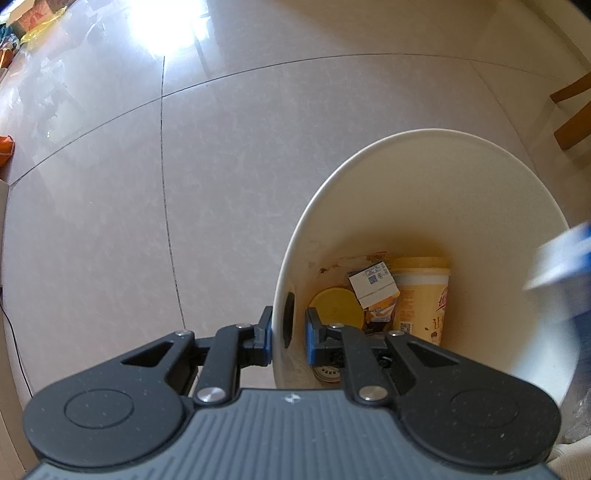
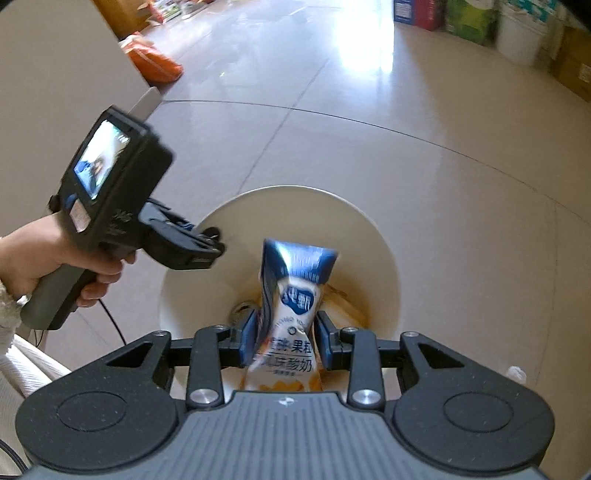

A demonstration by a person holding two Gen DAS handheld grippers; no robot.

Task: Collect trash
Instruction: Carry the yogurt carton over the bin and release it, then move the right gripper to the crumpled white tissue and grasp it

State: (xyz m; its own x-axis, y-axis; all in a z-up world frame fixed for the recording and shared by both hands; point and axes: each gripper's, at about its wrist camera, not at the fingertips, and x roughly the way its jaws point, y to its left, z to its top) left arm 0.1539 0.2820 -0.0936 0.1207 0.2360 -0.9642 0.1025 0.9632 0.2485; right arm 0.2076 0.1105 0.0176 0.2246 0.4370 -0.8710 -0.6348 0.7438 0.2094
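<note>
A white trash bin (image 1: 443,192) stands on the tiled floor. It holds a yellow cup (image 1: 421,295), a small carton (image 1: 373,284) and a yellow lid (image 1: 336,306). My left gripper (image 1: 288,332) straddles the bin's near wall beside its handle hole, one finger outside and one inside, shut on the rim. It also shows in the right wrist view, left gripper (image 2: 210,243) at the bin (image 2: 369,266) rim, held by a hand (image 2: 44,254). A blue and white yogurt carton (image 2: 295,288) is blurred between my right gripper (image 2: 288,336) fingers, which stand apart from it, above the bin mouth. The same carton (image 1: 561,258) appears blurred at the right edge.
An orange bag (image 2: 155,62) lies by a pale cabinet (image 2: 55,74) on the left. Boxes and packages (image 2: 480,18) line the far right wall. Wooden chair legs (image 1: 572,110) stand beyond the bin. A black cable (image 2: 110,325) hangs from the left gripper's handle.
</note>
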